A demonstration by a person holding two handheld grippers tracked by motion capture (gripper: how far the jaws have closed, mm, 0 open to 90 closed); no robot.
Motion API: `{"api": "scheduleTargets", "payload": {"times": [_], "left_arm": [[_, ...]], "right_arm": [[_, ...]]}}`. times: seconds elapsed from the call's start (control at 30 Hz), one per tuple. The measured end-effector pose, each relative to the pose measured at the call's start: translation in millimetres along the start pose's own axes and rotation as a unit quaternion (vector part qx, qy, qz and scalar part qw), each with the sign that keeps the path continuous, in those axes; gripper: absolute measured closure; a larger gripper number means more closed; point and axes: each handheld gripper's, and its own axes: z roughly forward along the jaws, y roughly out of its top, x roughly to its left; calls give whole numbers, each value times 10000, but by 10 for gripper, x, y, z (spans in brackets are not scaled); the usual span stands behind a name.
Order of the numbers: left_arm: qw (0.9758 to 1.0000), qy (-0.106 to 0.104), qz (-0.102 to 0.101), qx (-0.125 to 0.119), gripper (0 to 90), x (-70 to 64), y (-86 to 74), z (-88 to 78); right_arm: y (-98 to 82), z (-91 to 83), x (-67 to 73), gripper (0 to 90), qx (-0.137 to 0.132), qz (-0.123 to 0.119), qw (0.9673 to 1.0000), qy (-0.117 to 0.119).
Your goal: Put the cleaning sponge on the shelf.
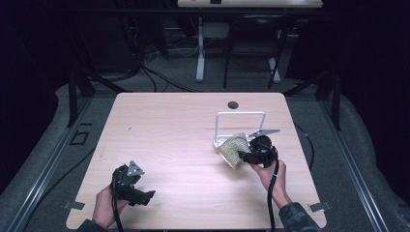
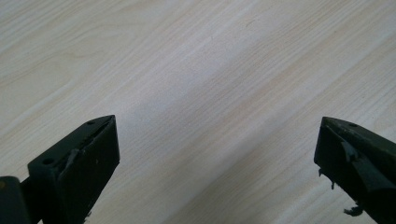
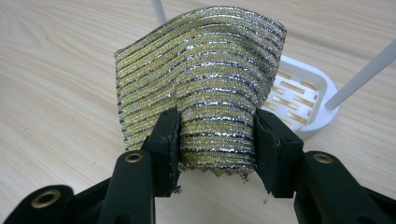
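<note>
Black jaws of the right gripper (image 3: 215, 140) press from both sides on the lower edge of a glittery gold and silver scrubbing cloth (image 3: 205, 79), so the cloth bulges between them and stands up. It hangs just in front of the white rack (image 3: 303, 93), above the wooden table (image 1: 183, 140). The step, as I judge it, is to bring the cloth to the rack; for doing it well, keep the grip firm, lift it over the white bar (image 1: 240, 114) and release only when it rests there. The left gripper (image 2: 215, 158) is wide open, holds nothing, and waits over bare table near the front edge
</note>
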Motion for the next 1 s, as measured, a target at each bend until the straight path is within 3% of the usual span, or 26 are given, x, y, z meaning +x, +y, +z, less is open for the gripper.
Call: {"api": "scheduleTargets", "payload": {"times": [0.4,0.53,0.8,1.0], "left_arm": [[10000,24,-9,40,1,0,3,13],[10000,29,-4,37,1,-4,4,7],[9999,14,-13,103,1,5,0,21],[9999,6,-9,119,1,4,3,32]], "right_arm": [[84,113,-55,542,-38,184,9996,-194],[121,162,-71,542,-61,343,9991,-242],[186,263,-118,541,-40,566,9969,-542],[227,301,-104,541,-60,567,9961,-680]]}}
